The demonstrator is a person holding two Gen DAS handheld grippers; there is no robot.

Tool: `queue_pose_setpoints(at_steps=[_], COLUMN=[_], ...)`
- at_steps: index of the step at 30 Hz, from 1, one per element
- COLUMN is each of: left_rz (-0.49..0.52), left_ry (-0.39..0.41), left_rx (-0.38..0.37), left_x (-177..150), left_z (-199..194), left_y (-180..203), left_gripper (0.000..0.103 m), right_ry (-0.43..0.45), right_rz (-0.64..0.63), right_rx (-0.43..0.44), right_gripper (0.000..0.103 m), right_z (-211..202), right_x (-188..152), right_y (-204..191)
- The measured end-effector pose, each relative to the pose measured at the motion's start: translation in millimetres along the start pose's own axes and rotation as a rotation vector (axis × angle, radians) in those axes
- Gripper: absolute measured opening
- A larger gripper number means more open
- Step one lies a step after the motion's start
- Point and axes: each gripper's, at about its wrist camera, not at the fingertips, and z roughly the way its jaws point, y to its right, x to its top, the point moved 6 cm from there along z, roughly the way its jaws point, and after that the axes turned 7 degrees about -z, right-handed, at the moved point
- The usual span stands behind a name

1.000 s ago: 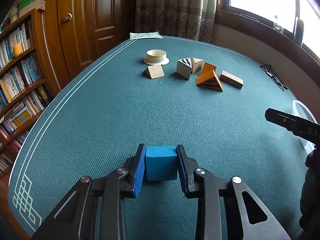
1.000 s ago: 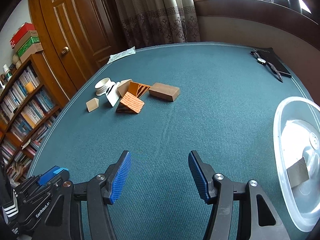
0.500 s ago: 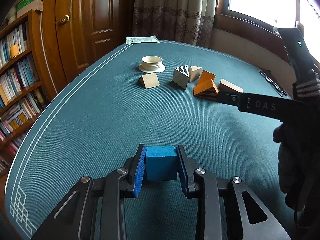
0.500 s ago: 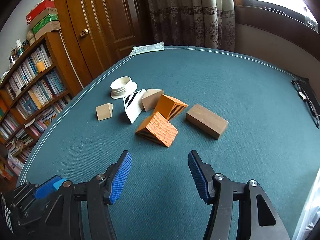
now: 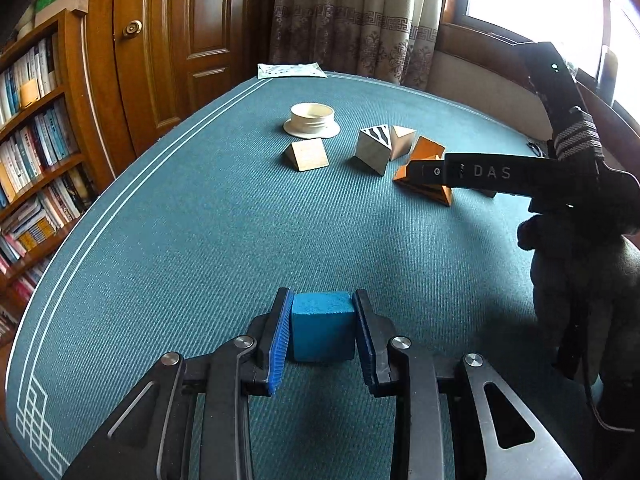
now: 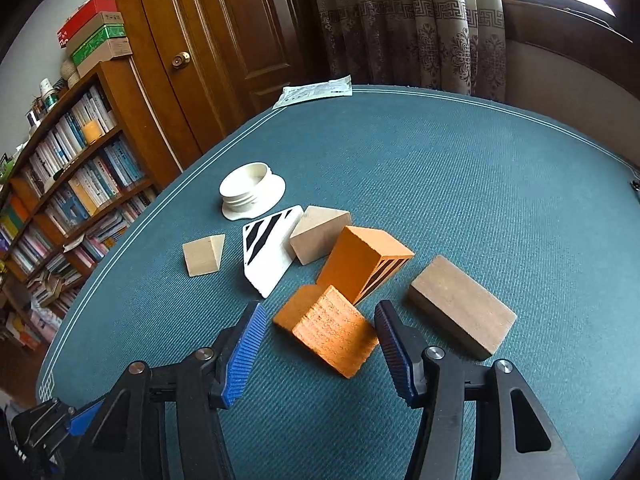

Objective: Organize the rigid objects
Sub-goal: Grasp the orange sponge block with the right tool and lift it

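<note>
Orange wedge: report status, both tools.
Left tool shut on blue cube. Right tool open, straddling orange wedge on the table. Striped orange block touching behind it; brown block close on the right.

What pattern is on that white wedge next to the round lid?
Black stripes on one white face of the white wedge; clearest in the right wrist view.

My left wrist camera sits low over the green table [image 5: 168, 240], looking forward along its fingers toward the far cluster of blocks [image 5: 384, 152]. My right wrist camera hangs close above that same cluster [image 6: 340, 272], facing the door [image 6: 224, 32] and bookshelf [image 6: 60, 168]. Both views share the blocks, door and curtain [image 5: 360, 20].
</note>
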Motion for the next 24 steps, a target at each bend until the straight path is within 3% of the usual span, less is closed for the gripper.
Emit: queue_pose_setpoints(at_steps=[6, 13, 18, 24], left_rz=[-0.006, -0.012, -0.014, -0.009], left_ry=[-0.003, -0.004, -0.006, -0.008], left_rx=[-0.003, 0.000, -0.001, -0.001], left_x=[3, 4, 3, 2], left_z=[4, 7, 7, 6], left_y=[0, -2, -2, -1], left_gripper=[0.031, 0.031, 0.031, 0.031], right_ry=[-0.039, -0.031, -0.021, -0.020], right_rz=[-0.031, -0.054, -0.066, -0.058], right_rx=[0.096, -0.025, -0.094, -0.108], right_gripper=[0.059, 0.049, 0.033, 0.033], right_z=[-8, 6, 11, 2], right_x=[-16, -3, 3, -6], right_y=[-18, -17, -13, -11])
